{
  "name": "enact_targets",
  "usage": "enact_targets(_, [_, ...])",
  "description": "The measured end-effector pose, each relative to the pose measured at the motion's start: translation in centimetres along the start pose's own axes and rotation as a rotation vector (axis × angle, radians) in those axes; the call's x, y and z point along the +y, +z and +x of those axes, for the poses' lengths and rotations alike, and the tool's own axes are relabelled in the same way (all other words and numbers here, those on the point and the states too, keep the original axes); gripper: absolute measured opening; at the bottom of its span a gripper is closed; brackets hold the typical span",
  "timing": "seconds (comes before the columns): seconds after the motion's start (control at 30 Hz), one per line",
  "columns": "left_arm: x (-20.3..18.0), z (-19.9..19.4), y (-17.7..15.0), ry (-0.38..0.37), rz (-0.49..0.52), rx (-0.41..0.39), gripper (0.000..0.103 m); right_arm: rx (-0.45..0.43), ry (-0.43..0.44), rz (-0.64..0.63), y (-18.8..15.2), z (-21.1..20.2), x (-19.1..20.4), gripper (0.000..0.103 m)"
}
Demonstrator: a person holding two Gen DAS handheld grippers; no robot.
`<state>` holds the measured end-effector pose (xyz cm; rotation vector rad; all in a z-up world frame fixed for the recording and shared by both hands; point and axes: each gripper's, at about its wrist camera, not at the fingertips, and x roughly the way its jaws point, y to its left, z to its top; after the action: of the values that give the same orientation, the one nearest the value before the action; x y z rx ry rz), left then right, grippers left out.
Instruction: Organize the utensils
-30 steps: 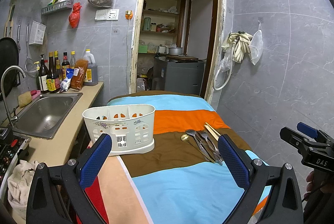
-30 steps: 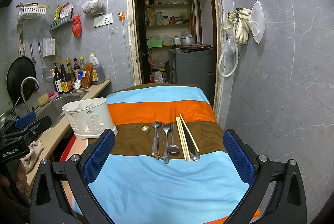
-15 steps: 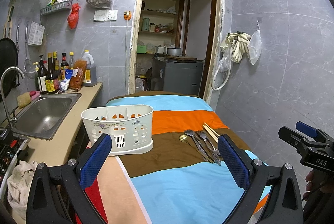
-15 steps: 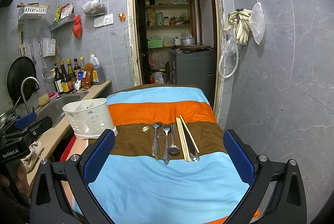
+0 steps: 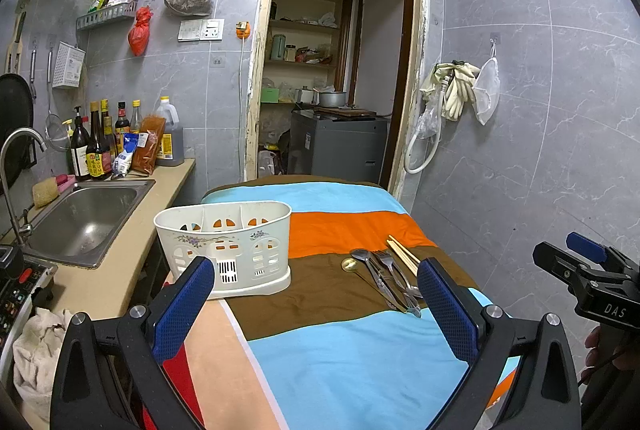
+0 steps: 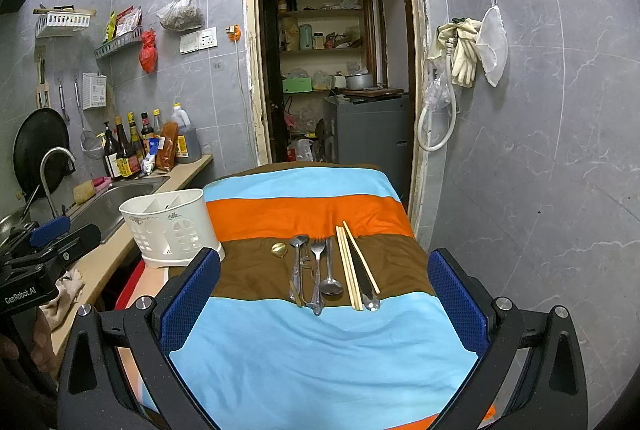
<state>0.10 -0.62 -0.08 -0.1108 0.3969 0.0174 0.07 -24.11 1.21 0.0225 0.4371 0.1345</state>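
Cutlery [image 6: 320, 270] and chopsticks [image 6: 352, 264] lie in a row on your tabletop's brown stripe [image 6: 248, 270], right of the empty white caddy [image 5: 228, 246], while your left tongs [image 5: 316, 314] and right tongs [image 6: 324, 304] hover wide open, holding nothing.

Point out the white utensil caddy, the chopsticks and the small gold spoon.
white utensil caddy [image 6: 172, 230], right wrist view, on its front wall.
chopsticks [image 6: 349, 266], right wrist view, midway along the pale sticks.
small gold spoon [image 6: 279, 248], right wrist view, on its bowl.
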Motion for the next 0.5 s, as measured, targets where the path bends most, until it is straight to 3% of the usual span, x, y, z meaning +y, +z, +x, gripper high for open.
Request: enact_targets(0.5, [0.04,-0.03,0.01,0.001,-0.001,-0.001,0.102,-0.002,-0.001,0.0,0.01,-0.09,-0.06,0.102])
